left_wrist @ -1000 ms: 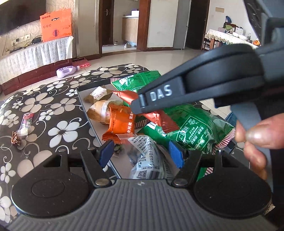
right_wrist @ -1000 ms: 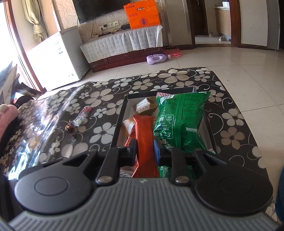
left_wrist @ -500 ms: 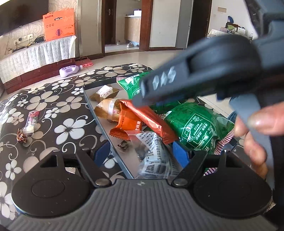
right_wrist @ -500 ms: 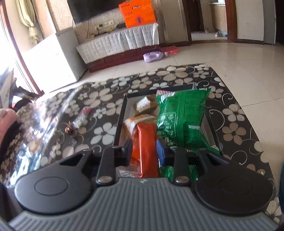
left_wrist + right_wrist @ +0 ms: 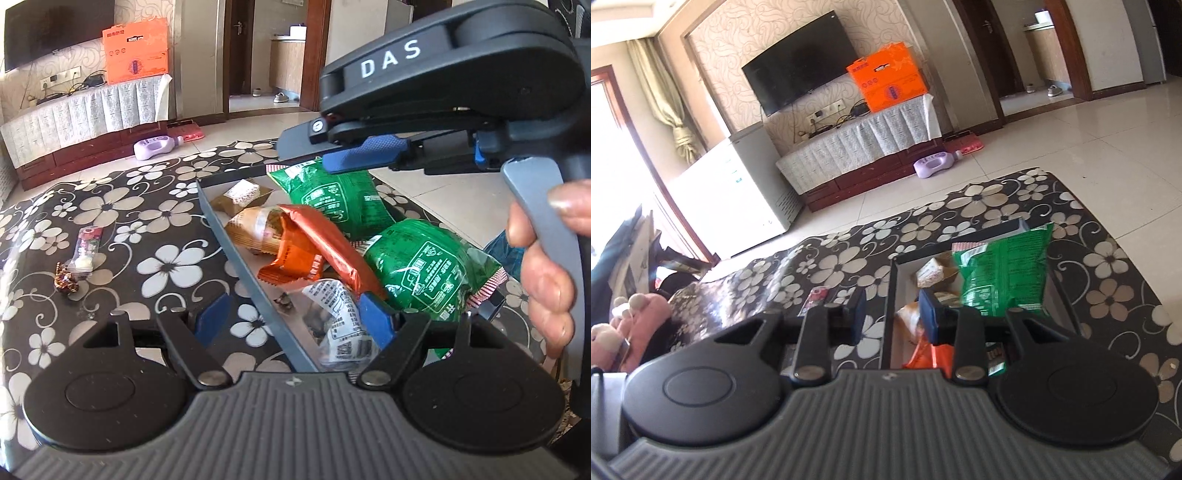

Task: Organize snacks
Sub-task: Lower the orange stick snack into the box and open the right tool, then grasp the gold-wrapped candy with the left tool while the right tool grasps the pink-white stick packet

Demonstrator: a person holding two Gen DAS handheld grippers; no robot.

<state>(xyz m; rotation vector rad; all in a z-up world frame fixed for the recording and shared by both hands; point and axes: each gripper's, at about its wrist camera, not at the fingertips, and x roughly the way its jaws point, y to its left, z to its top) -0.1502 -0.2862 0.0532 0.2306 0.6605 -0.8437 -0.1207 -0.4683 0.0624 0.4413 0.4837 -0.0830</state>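
Nearest, the left gripper [image 5: 291, 321] hangs with jaws spread and empty over the tray's [image 5: 236, 254] near left rim. Above the tray, the right gripper [image 5: 892, 314] is likewise parted, holding nothing. The long orange packet [image 5: 325, 243] lies in the tray's middle among green bags [image 5: 424, 273]. Judging by this, a drop-off is finished; next comes reaching the pink candy [image 5: 86, 245] out on the flowered table [image 5: 110, 206], left of the tray.

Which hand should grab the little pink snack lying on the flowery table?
Probably left. The left gripper is open, low over the table, on the pink snack's side; the right gripper hovers above the tray.
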